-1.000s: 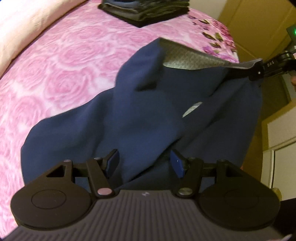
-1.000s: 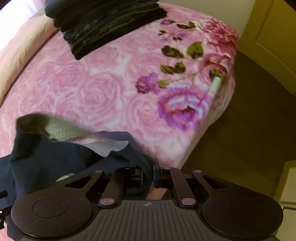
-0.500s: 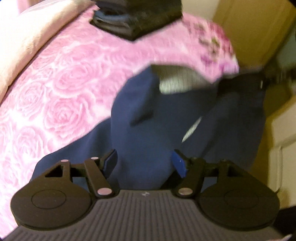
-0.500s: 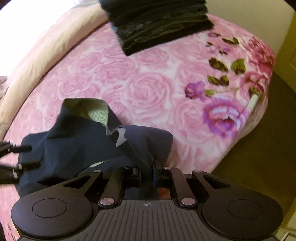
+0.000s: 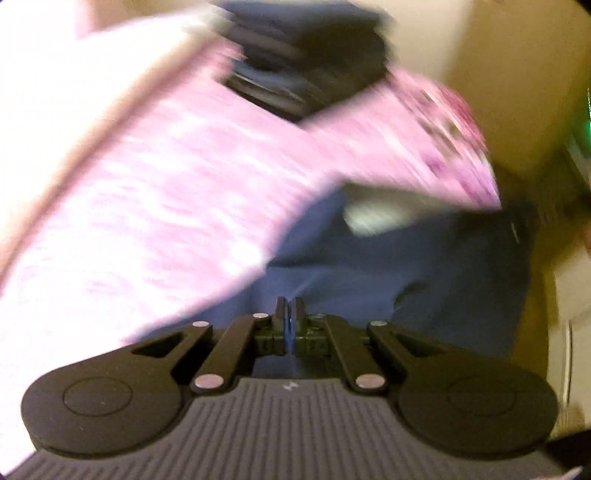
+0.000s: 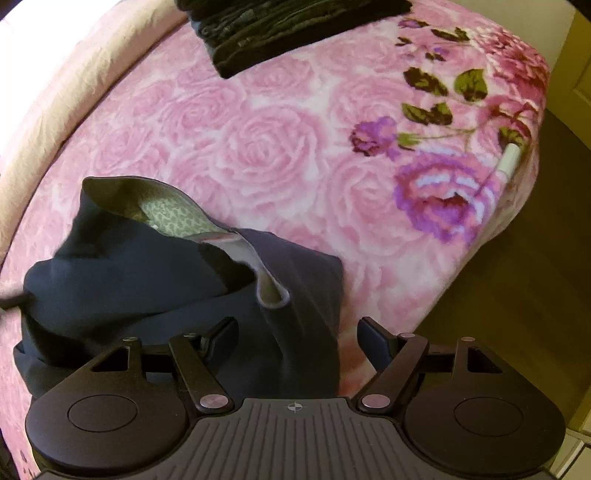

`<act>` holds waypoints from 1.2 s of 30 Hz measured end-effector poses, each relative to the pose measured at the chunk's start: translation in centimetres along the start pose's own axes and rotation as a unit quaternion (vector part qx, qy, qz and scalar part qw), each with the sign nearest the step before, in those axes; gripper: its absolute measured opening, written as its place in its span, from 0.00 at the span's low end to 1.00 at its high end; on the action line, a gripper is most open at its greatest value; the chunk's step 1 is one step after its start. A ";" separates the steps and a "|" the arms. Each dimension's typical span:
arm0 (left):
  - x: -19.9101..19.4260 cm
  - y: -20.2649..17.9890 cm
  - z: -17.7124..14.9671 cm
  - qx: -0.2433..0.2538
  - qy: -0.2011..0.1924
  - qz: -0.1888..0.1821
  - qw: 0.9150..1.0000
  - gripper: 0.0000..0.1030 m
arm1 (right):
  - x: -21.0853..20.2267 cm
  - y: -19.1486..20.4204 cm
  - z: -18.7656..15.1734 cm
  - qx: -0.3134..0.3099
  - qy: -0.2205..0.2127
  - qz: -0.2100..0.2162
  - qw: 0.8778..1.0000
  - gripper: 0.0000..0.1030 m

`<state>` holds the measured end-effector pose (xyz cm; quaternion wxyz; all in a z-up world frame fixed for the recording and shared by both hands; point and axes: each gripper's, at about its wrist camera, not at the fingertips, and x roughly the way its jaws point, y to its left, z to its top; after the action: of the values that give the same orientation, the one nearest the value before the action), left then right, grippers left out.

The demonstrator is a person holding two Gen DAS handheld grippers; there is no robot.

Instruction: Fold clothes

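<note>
Two handheld grippers over a navy garment (image 6: 147,280) on a bed with a pink rose blanket (image 6: 280,147).

The garment lies crumpled near the bed's front edge, its pale lining showing at an opening. The right gripper (image 6: 295,332) has its fingers apart and opening, with navy cloth lying loose between them. The left gripper (image 5: 290,314), seen in a blurred view, has its fingers pressed together; whether they pinch cloth cannot be told. A stack of dark folded clothes (image 6: 288,29) sits at the far end.

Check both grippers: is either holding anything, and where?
The right gripper is opening and grips nothing; the navy garment lies between its jaws. The left gripper is shut; blur hides whether it pinches the garment.
</note>
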<state>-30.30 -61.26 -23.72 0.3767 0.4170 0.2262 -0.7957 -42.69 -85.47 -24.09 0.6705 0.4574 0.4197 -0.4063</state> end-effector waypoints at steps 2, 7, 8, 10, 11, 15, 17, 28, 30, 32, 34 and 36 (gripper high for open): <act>-2.4 4.1 1.4 -0.048 -0.030 0.024 0.998 0.00 | 0.3 0.5 0.2 -0.012 0.010 0.010 1.000 0.15; -6.9 13.1 2.7 -0.124 -0.084 0.135 0.980 0.00 | -0.2 7.0 0.2 -0.082 0.051 0.157 0.983 0.15; -7.4 14.6 2.5 -0.147 -0.081 0.151 0.974 0.00 | -0.2 9.0 -0.1 -0.105 0.056 0.178 0.977 0.15; -7.9 16.5 1.7 -0.178 -0.070 0.168 0.967 0.00 | -0.1 12.3 -0.7 -0.142 0.065 0.206 0.966 0.15; -8.1 17.0 1.3 -0.190 -0.068 0.172 0.964 0.00 | 0.1 13.6 -1.0 -0.156 0.068 0.215 0.962 0.15; -7.1 13.7 -0.9 -0.201 -0.045 0.118 0.971 0.13 | 0.9 15.9 -1.9 -0.171 0.072 0.212 0.959 0.69; -5.8 11.3 -2.0 -0.211 -0.030 0.074 0.974 0.30 | 0.6 15.5 -1.9 -0.168 0.065 0.203 0.962 0.86; 3.4 0.9 -4.0 -0.204 0.014 -0.061 0.977 0.45 | -3.0 9.1 1.7 -0.080 0.021 0.196 0.977 0.86; 4.4 -0.7 -3.8 -0.142 0.017 -0.063 0.988 0.46 | -2.5 8.7 2.6 -0.085 0.017 0.184 0.979 0.86; 5.2 -2.0 -3.7 -0.081 0.021 -0.070 0.994 0.45 | -1.5 8.4 3.5 -0.091 0.020 0.179 0.979 0.86; 5.9 -3.4 -3.5 -0.019 0.025 -0.076 0.997 0.27 | 0.0 8.4 4.3 -0.098 0.029 0.185 0.977 0.86; 6.7 -4.0 -3.3 0.018 0.049 -0.084 0.995 0.03 | 1.9 8.7 4.9 -0.112 0.042 0.188 0.975 0.86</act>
<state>-34.26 -59.37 -30.88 0.2895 0.4416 0.2636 -0.8073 -33.06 -88.27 -22.37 0.7635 0.4669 0.3969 -0.2040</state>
